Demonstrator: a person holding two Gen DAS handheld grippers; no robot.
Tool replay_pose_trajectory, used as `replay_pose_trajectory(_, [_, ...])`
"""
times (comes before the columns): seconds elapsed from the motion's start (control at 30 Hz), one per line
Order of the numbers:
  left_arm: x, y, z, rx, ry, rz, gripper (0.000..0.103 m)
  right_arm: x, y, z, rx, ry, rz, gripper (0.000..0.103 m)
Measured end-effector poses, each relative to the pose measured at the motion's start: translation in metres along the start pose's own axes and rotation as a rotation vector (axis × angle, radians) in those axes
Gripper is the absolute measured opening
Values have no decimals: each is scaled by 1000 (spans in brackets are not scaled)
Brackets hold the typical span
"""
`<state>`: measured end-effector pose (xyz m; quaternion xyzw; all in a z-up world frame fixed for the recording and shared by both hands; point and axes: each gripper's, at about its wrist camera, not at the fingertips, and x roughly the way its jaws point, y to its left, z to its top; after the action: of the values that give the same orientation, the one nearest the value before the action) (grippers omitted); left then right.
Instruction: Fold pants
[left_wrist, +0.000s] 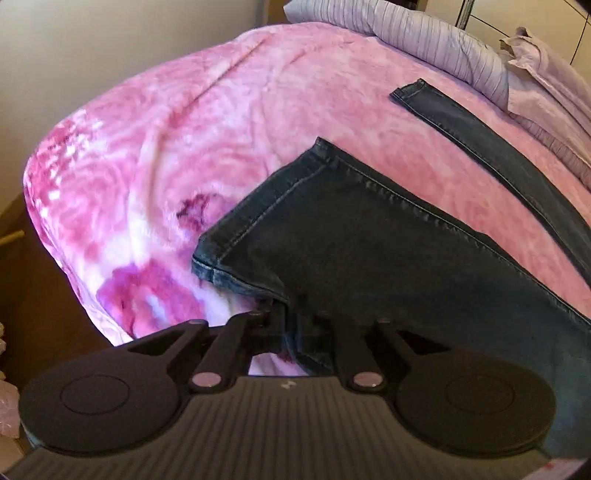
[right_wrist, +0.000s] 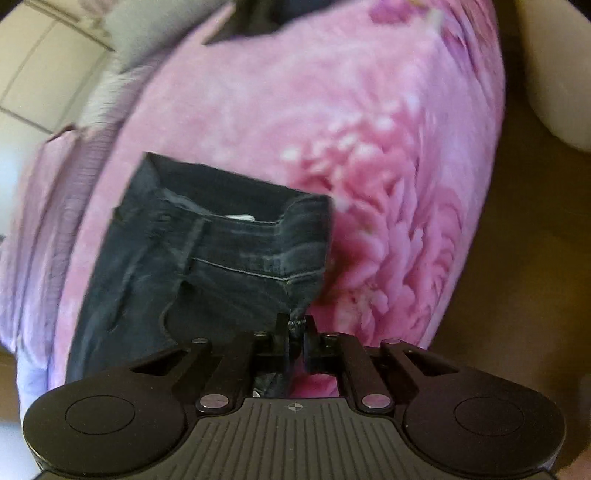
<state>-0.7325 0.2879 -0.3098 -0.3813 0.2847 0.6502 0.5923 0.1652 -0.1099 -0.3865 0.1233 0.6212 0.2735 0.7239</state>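
Observation:
Dark blue jeans (left_wrist: 369, 236) lie spread on a pink flowered blanket (left_wrist: 155, 155). In the left wrist view one leg's hem end fills the middle, and my left gripper (left_wrist: 291, 317) is shut on that leg's near edge. The other leg (left_wrist: 480, 136) stretches away at the upper right, flat on the blanket. In the right wrist view the waistband end of the jeans (right_wrist: 207, 251) sits in front of me, partly folded over, and my right gripper (right_wrist: 295, 328) is shut on its near right corner. The blanket (right_wrist: 369, 147) lies under it.
Lilac pillows and bedding (left_wrist: 443, 40) are piled along the far side of the bed. A pale wall (left_wrist: 92, 44) stands beyond the blanket's left edge. Brown floor (right_wrist: 535, 258) shows past the bed's right edge, with a white rounded object (right_wrist: 554, 74) there.

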Motion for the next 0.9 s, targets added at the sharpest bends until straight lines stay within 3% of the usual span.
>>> replay_pose_trajectory(0.13, [-17, 3, 7, 33, 4, 31, 20, -8, 14, 0, -103, 30, -66, 21])
replay_pose_trajectory(0.2, [-28, 8, 15, 0, -15, 88, 21, -19, 22, -4, -167, 14, -180, 49])
replay_pose_trajectory(0.27, [-41, 10, 27, -40, -75, 152, 21, -28, 31, -8, -237, -24, -282, 67])
replay_pose_trajectory(0.33, [-48, -1, 39, 0, -127, 172, 21, -34, 59, -22, -382, -112, -365, 69])
replay_pose_trajectory(0.43, [-40, -39, 48, 136, -138, 32, 30, -26, 100, -45, -636, -163, -415, 69])
replay_pose_trajectory(0.47, [-32, -53, 46, 191, -120, -5, 31, -26, 107, -50, -649, -188, -401, 69])
replay_pose_trajectory(0.53, [-9, -79, 36, 316, -75, -57, 32, -25, 117, -62, -663, -244, -248, 69])
replay_pose_trajectory(0.57, [2, -87, 29, 356, -49, -69, 33, -19, 119, -67, -669, -238, -199, 69])
replay_pose_trajectory(0.63, [27, -95, 16, 417, 0, -32, 38, 5, 122, -75, -699, -136, -148, 69])
replay_pose_trajectory(0.7, [31, -95, 16, 430, -40, -22, 50, 39, 115, -84, -760, -17, -217, 75])
replay_pose_trajectory(0.73, [31, -94, 20, 420, -24, -10, 55, 39, 114, -87, -772, -51, -213, 79])
replay_pose_trajectory(0.9, [10, -93, 47, 352, 88, 60, 47, 14, 135, -79, -713, 52, -283, 79])
